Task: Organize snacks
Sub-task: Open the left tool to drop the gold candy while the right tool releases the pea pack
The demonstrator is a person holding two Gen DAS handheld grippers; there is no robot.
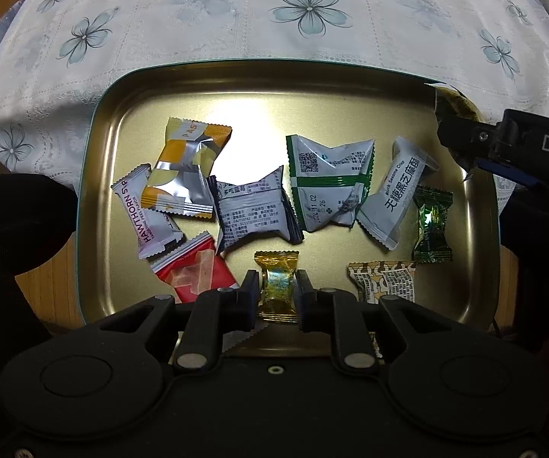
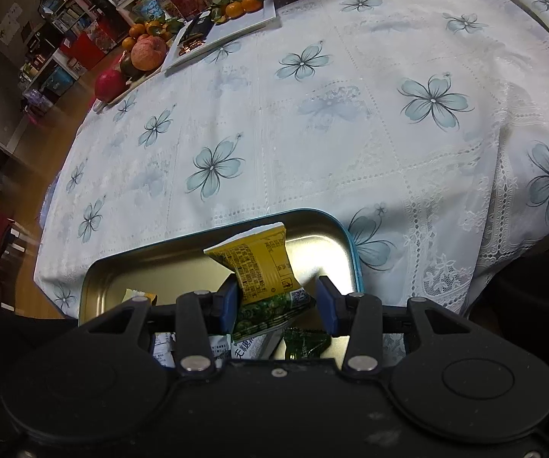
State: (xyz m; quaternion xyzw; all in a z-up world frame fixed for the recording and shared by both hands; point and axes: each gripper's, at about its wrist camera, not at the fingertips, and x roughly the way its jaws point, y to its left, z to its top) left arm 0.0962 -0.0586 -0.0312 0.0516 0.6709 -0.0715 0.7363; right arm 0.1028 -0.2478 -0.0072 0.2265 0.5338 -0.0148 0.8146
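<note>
Now, at the far left of the gold tin tray [image 1: 99,175], a white "Hawthorn" strip packet [image 1: 148,215] lies partly under an orange-and-silver packet [image 1: 186,173], with a red packet [image 1: 194,276] just below them. Next comes a grey packet printed in dark text [image 1: 255,212], then a white packet with green bands [image 1: 331,183], a white black-sesame crisp packet [image 1: 396,194], and a small green foil candy [image 1: 432,225] near the right wall. A patterned cream-and-black packet [image 1: 385,280] sits at the near edge.

The left gripper [image 1: 276,291] points down into the tray with a gold foil candy [image 1: 276,286] between its fingers; the jaws stand close on both sides of the wrapper, but whether the pads press it cannot be told.

Further right, the right gripper [image 2: 278,301] hovers over the tray's right corner. A yellow-and-green pea snack packet [image 2: 263,267] stands up between its blue pads [image 2: 228,303], lying against the left one with a clear gap to the right one, so a firm grasp cannot be confirmed. The tray rests on a white tablecloth with blue flowers [image 2: 312,126]. Fruit on white plates [image 2: 148,51] sits at the far left end of the table.
</note>
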